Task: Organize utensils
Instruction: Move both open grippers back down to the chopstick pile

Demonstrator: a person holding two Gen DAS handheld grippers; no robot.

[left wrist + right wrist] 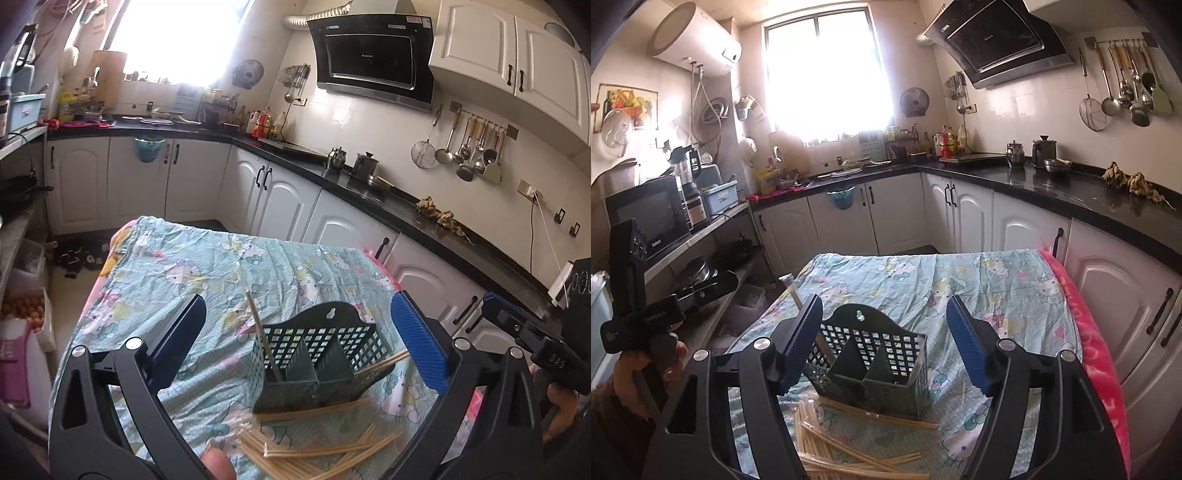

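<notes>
Chopsticks (317,448) lie loose on the cartoon-print cloth (207,266) nearest us, just in front of the green mesh holder (317,354), where one chopstick (258,328) already stands in its left compartment. Our left gripper (295,339) is spread wide and our right gripper (884,339) well apart, both empty, framing the holder. We judge we are between placements; next we must dip to the pile and pinch one stick cleanly.
</notes>
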